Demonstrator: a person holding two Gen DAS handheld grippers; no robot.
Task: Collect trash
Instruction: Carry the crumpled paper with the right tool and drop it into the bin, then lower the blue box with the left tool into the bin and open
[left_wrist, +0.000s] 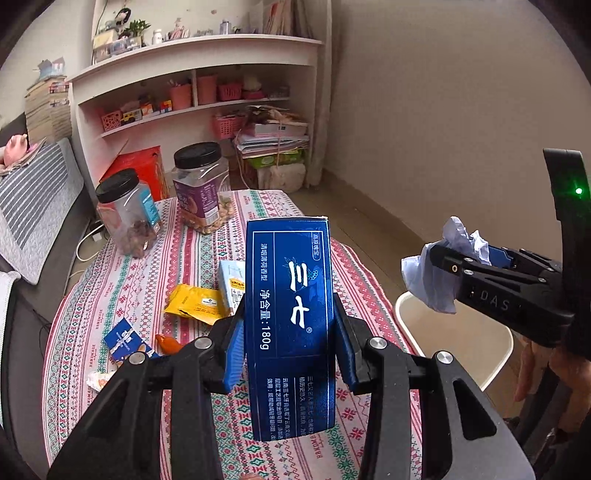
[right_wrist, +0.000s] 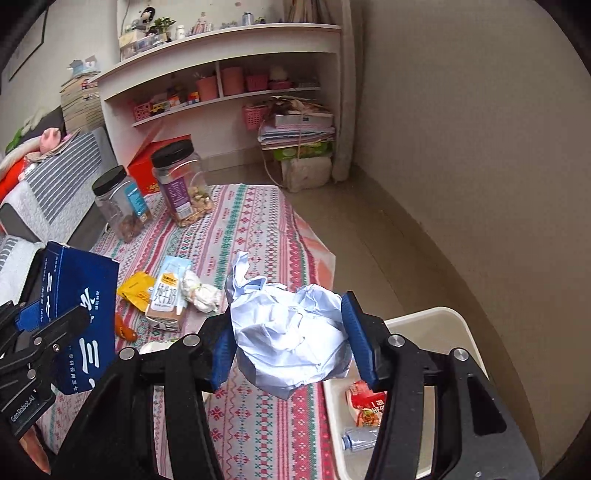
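My left gripper (left_wrist: 290, 350) is shut on a tall blue toothpaste box (left_wrist: 291, 314) and holds it upright above the patterned tablecloth (left_wrist: 122, 273); the box also shows in the right wrist view (right_wrist: 83, 306). My right gripper (right_wrist: 288, 347) is shut on a crumpled pale-blue paper ball (right_wrist: 291, 343), held by the table's right edge, near a cream bin (right_wrist: 458, 332). The ball also shows in the left wrist view (left_wrist: 436, 284). On the table lie a yellow wrapper (right_wrist: 136, 290), a milk carton (right_wrist: 168, 295), a white wad (right_wrist: 201, 290) and a blue packet (left_wrist: 125, 341).
The bin (left_wrist: 458, 343) stands right of the table and holds a red packet (right_wrist: 364, 404) and a small tube (right_wrist: 360, 437). Two black-lidded snack jars (left_wrist: 127, 212) (left_wrist: 201, 184) stand at the table's far end. A sofa (left_wrist: 33, 206) is left; shelves (left_wrist: 192, 74) behind.
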